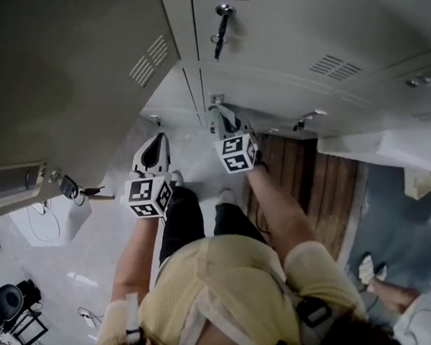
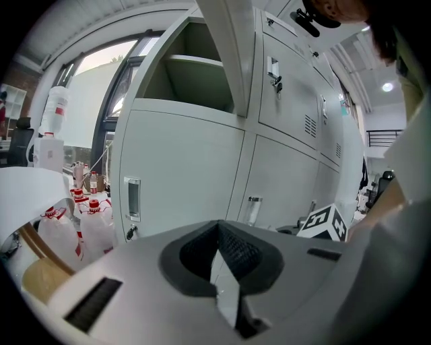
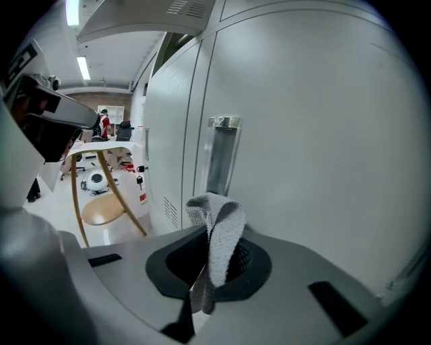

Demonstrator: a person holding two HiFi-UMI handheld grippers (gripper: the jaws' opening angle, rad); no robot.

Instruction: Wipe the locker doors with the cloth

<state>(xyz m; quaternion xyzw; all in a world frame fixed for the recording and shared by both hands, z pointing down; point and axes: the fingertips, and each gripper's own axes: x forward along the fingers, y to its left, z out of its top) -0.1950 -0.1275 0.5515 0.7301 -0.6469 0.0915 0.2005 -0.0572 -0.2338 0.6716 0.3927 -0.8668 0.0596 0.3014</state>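
Grey locker doors (image 1: 289,53) fill the top of the head view. My right gripper (image 1: 223,117) is held up to a lower door beside its recessed handle (image 3: 223,153). It is shut on a grey mesh cloth (image 3: 217,232), whose folded end sticks up out of the jaws close to the door face (image 3: 323,135). My left gripper (image 1: 155,154) hangs lower and to the left, away from the doors. Its jaws (image 2: 219,253) are shut with nothing between them. It faces another lower door (image 2: 182,175) with a slot handle (image 2: 133,199).
An open locker door (image 1: 59,59) swings out at the left, with keys (image 1: 69,187) hanging from its lock. A key (image 1: 222,25) hangs in an upper door. A wooden stool (image 3: 101,205) and several plastic bottles (image 2: 84,222) stand on the floor. Another person's foot (image 1: 374,270) is at the right.
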